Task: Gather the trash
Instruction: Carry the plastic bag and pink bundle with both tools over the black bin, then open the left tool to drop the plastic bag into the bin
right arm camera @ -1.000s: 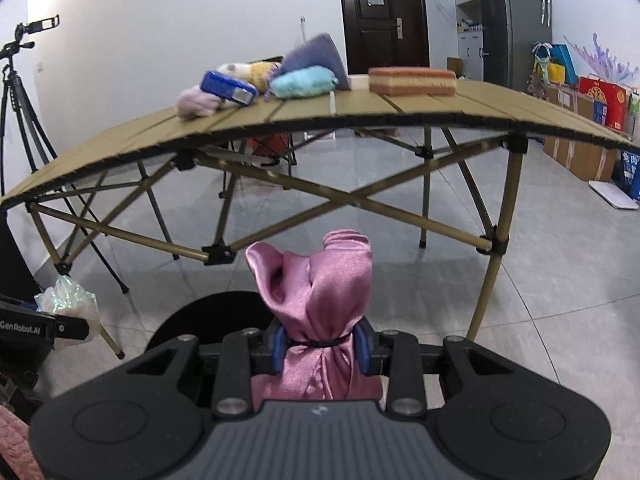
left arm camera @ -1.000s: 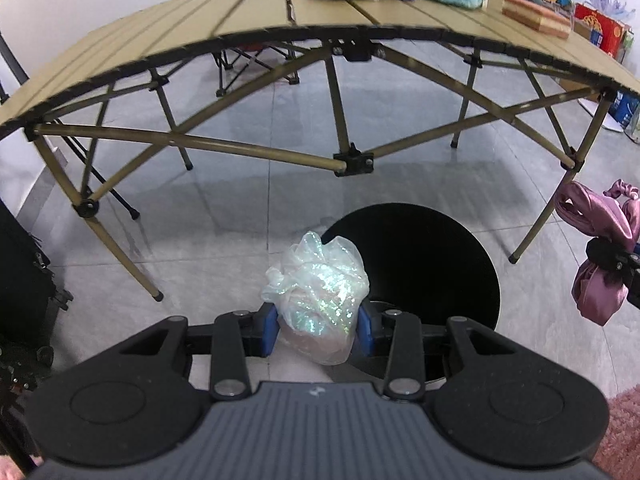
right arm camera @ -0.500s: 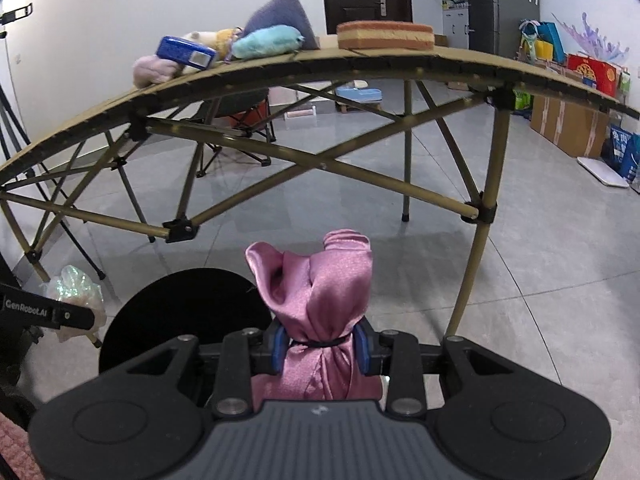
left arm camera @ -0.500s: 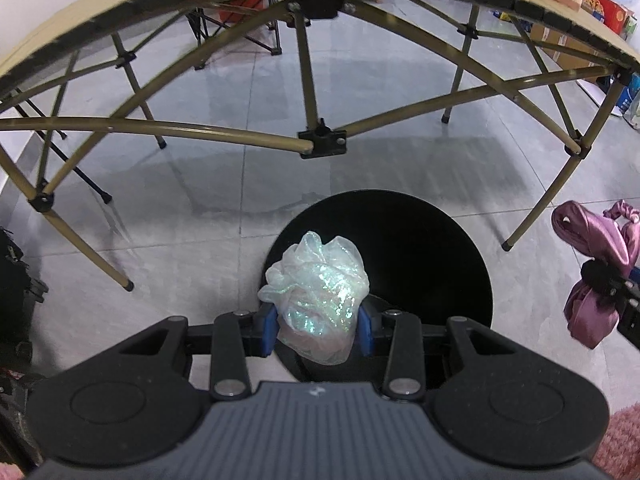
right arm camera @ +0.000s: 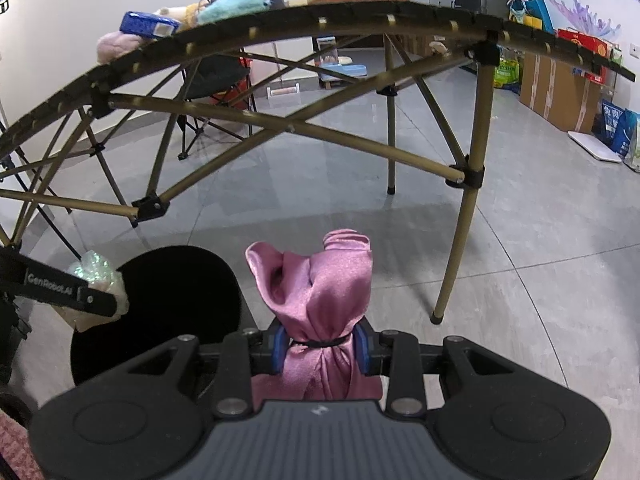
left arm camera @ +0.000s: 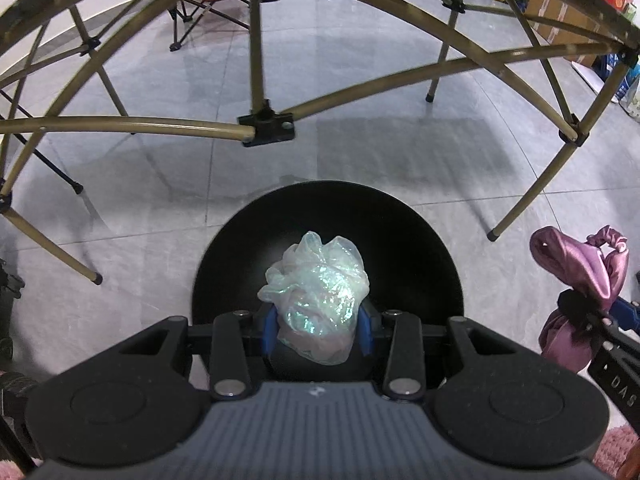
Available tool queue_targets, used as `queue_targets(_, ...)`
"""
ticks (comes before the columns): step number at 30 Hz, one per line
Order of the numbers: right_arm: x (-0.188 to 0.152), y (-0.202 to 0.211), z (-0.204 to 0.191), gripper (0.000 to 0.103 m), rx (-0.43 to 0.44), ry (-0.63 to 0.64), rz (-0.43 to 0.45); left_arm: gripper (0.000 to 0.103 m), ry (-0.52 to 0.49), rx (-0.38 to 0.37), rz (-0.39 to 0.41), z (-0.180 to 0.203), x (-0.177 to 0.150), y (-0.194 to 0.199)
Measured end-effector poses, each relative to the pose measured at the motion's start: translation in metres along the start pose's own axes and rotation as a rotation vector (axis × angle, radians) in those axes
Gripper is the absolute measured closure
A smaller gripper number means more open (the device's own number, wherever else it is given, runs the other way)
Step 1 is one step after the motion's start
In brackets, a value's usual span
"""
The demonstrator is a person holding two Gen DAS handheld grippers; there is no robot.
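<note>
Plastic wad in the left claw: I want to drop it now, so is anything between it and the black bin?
Nothing visible. The plastic wad, clamped in the left claw, hangs directly over the black bin, whose dark opening shows no lid or obstruction beneath.

A crumpled iridescent plastic wad hangs above the round black bin; a tied pink satin bundle is beside it.

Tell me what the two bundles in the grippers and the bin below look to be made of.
Iridescent wad: thin crinkled plastic film, translucent with a rainbow shimmer. Pink bundle: satin-like fabric, smooth folds with a soft sheen, cinched by a dark tie. Black bin: probably plastic; matte black, too dark to confirm.
</note>
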State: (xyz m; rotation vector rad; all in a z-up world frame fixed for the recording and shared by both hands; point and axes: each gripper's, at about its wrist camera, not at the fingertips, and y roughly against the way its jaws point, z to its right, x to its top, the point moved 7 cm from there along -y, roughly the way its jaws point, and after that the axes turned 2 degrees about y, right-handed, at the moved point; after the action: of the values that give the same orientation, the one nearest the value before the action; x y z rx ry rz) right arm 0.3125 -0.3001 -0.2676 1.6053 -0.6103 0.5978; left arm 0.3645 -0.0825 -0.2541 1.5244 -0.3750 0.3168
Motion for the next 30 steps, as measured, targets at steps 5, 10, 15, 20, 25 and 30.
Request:
queue_targets(5, -0.005, -0.004, 0.003, 0.071, -0.007, 0.003, -0.017, 0.065, 0.003, 0.000, -0.024, 0.010, 0.000, -0.012)
queue_targets(10, -0.008, -0.008, 0.007, 0.071, -0.013, -0.010, -0.029, 0.065, 0.006, -0.002, -0.050, 0.016, -0.001, -0.021)
queue_targets(15, -0.009, -0.010, 0.010, 0.071, -0.015, -0.027, -0.042, 0.057, 0.007, 0.007, -0.066, 0.019, -0.003, -0.026)
queue_targets(20, -0.010, -0.011, 0.010, 0.071, -0.013, -0.030, -0.048, 0.002, 0.024, 0.028, -0.063, 0.015, -0.002, -0.025)
queue_targets(25, -0.011, -0.011, 0.011, 0.071, -0.012, -0.032, -0.050, 0.000, 0.070, 0.022, -0.104, 0.008, -0.004, -0.029)
queue_targets(30, -0.011, -0.011, 0.010, 0.071, -0.010, -0.028, -0.051, 0.000, 0.057, 0.034, -0.105, 0.007, -0.007, -0.029)
